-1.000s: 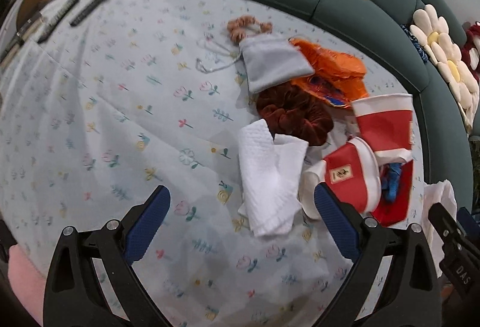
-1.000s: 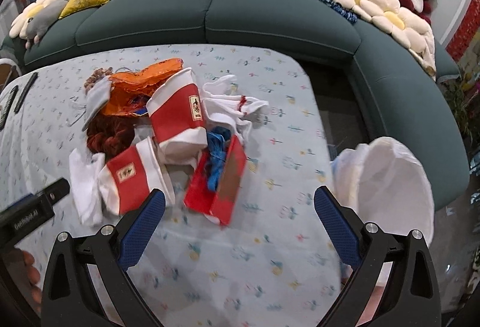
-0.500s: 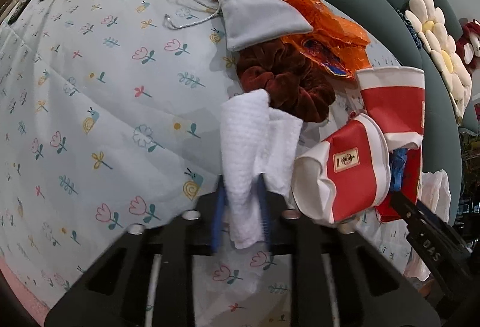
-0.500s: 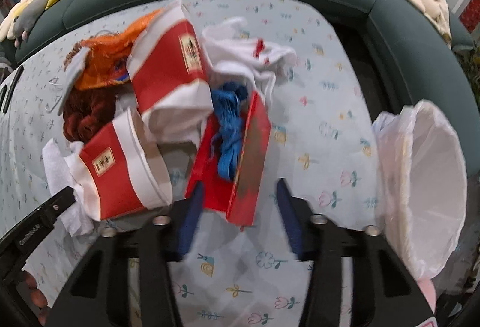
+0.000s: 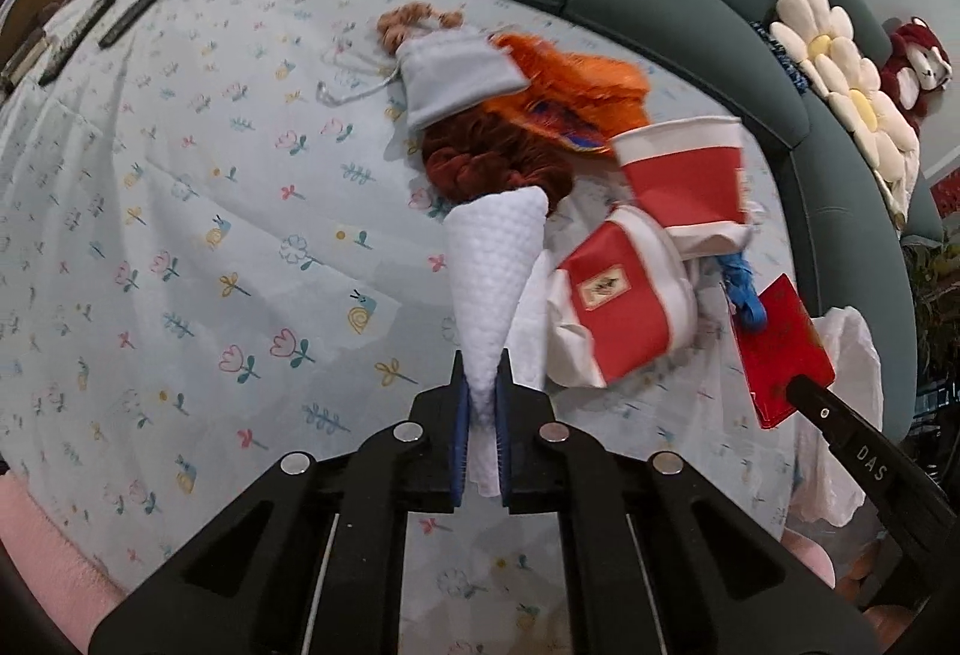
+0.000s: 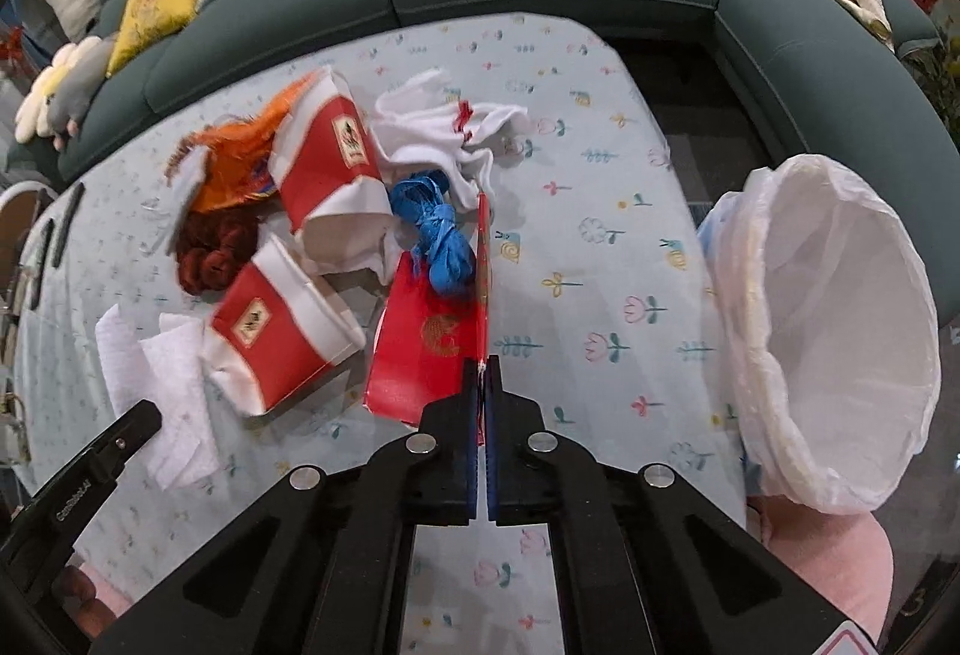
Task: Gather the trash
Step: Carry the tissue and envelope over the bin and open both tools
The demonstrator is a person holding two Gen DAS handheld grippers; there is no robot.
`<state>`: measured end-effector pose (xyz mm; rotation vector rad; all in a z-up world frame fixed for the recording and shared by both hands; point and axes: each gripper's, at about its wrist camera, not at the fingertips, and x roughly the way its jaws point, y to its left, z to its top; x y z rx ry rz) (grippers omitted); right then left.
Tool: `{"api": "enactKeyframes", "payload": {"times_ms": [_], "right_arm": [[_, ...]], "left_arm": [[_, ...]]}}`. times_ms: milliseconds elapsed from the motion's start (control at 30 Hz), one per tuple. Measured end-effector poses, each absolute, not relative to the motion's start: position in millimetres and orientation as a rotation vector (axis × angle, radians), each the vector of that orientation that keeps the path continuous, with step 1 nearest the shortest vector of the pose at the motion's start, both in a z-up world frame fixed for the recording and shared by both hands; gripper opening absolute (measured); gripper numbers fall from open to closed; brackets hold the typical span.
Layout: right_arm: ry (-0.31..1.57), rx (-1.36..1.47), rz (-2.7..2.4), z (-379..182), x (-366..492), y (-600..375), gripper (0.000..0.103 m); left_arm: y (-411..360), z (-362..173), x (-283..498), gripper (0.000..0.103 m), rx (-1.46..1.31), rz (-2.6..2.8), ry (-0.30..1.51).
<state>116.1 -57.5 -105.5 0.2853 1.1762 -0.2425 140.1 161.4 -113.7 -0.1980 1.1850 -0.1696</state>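
Your left gripper point(image 5: 480, 403), jaws just closed, pinches the white paper towel point(image 5: 495, 271) at frame centre. Your right gripper point(image 6: 483, 403), also just closed, clamps the red packet point(image 6: 429, 349); the bag-lined bin point(image 6: 834, 331) sits at right.

Right hand-held gripper point(image 6: 482, 385) clamped on red envelope point(image 6: 429, 337) edge; white-lined bin point(image 6: 834, 331) right of envelope, paper cups point(image 6: 288, 331) left.

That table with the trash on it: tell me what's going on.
A person is clearing litter with two handheld grippers. The left gripper is shut on a white paper towel; the right gripper is shut on a red envelope. Paper cups remain on the table. A lined bin waits alongside.
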Motion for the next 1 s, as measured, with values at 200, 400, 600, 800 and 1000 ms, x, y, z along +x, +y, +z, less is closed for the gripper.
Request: {"api": "enactKeyframes", "payload": {"times_ms": [200,400,600,800,1000], "right_arm": [[1.085,0.285,-0.212,-64,97,-62,0.001],[0.986,0.305,-0.201,-25,82,-70,0.001],[0.875,0.316,-0.212,18,60,-90,0.002],[0.799,0.338,-0.258,44,33,-122,0.002],[0.752,0.360,-0.332,56,2,-164,0.002]], "left_arm": [[149,-79,126,0.007,-0.191,-0.200,1.120],[123,-39,111,0.007,-0.168,-0.263,1.042],[82,-4,100,0.007,-0.136,-0.357,0.976],[27,24,81,0.007,-0.092,-0.491,0.919],[-31,38,64,0.007,-0.060,-0.613,0.895]]}}
